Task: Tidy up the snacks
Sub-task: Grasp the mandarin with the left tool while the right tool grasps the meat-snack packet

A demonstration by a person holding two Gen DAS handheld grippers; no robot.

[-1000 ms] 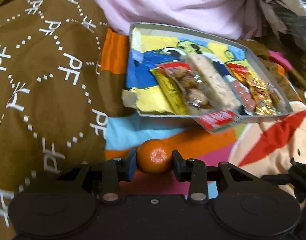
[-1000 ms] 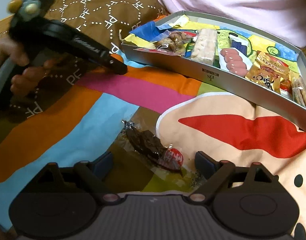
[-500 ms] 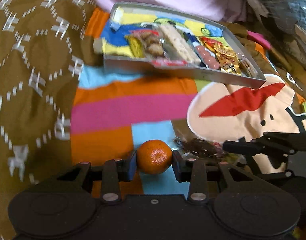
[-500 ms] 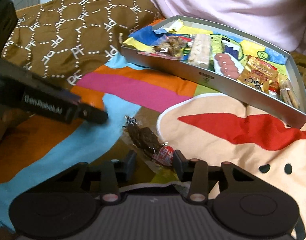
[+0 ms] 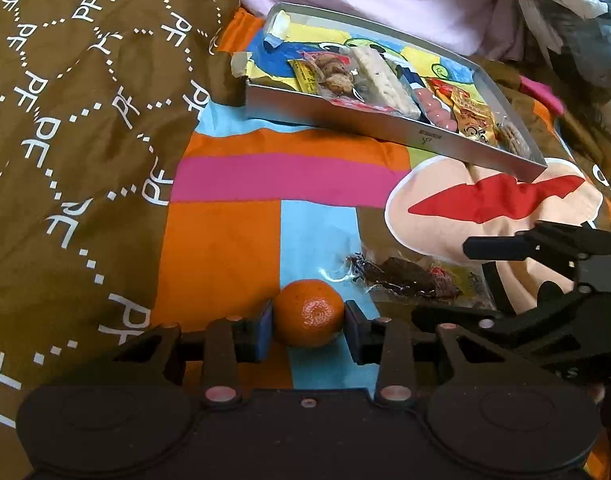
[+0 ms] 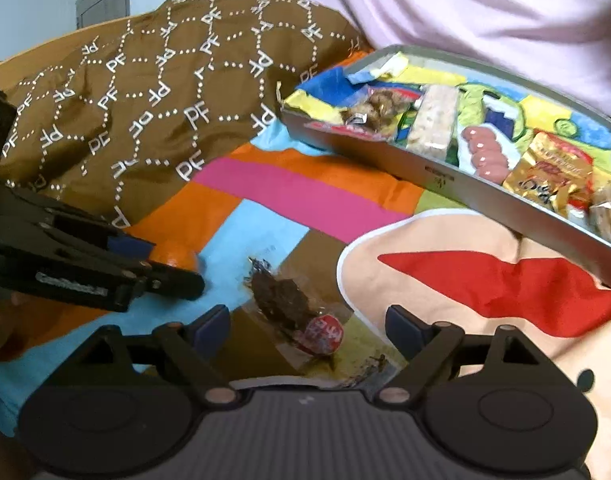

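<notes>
My left gripper (image 5: 308, 328) is shut on a small orange mandarin (image 5: 308, 313), held low over the colourful blanket; the mandarin also shows in the right wrist view (image 6: 173, 258). My right gripper (image 6: 307, 326) is open around a clear packet of dark dried snack with a red label (image 6: 293, 312), which lies on the blanket; the packet also shows in the left wrist view (image 5: 401, 276). A grey metal tray (image 5: 385, 128), also in the right wrist view (image 6: 457, 178), sits farther back and holds several wrapped snacks.
A brown patterned quilt (image 5: 77, 128) rises at the left. A pink cloth (image 6: 465, 4) lies behind the tray. Dark clutter (image 5: 565, 12) sits at the far right. The right gripper's body (image 5: 545, 280) is close beside my left gripper.
My right gripper's jaws have opened wider around the dark snack packet. My left gripper with the mandarin has come down closer to the blanket, beside the packet.
</notes>
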